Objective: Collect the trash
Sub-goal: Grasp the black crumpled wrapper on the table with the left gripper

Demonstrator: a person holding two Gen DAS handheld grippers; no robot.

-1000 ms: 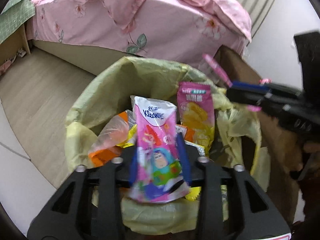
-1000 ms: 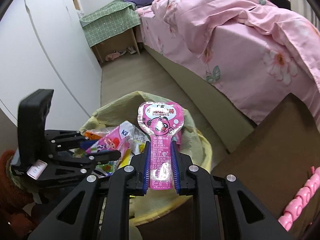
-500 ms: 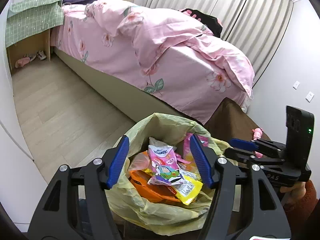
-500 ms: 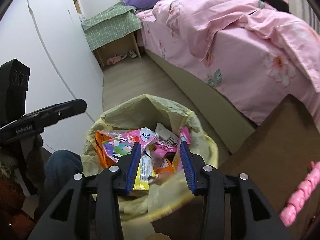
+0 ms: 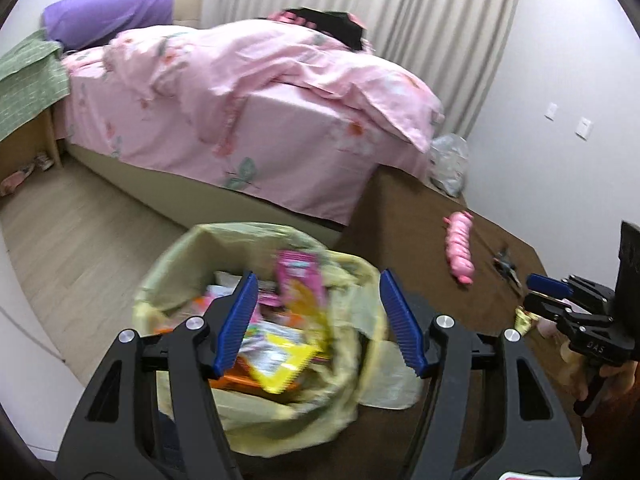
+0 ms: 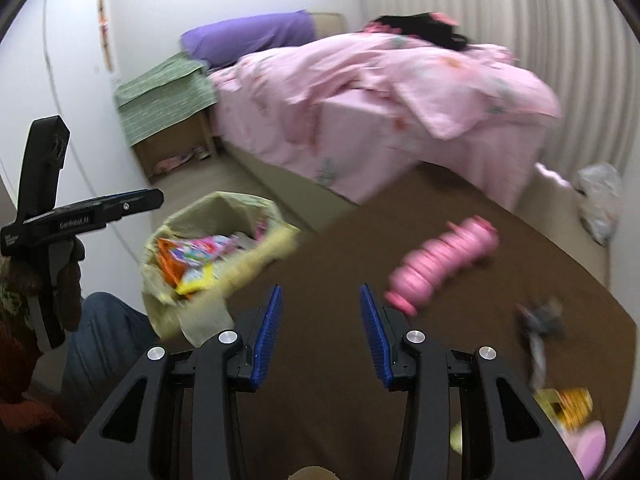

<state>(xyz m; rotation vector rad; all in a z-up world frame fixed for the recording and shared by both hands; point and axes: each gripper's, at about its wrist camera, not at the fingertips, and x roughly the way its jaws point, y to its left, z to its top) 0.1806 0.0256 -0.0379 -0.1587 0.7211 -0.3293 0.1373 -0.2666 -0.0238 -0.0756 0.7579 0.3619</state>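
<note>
We're in a bedroom w/ a pink-quilted bed (image 5: 256, 92), pale wood floor (image 5: 80, 232) and a brown table (image 6: 340, 264). The yellow-lined trash bin (image 5: 180, 264), full of wrappers, sits against the table's edge between table and bed; more wrappers (image 6: 568, 404) lie near the table's right edge, by a pink roller (image 6: 440, 260). Left gripper (image 5: 316, 320) over the bin and right gripper (image 6: 320, 332) over bare tabletop: both spread, nothing between the pads.

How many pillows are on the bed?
1: a purple pillow at the head of the bed, beside the green cloth. The pink blanket might hide more.
</note>
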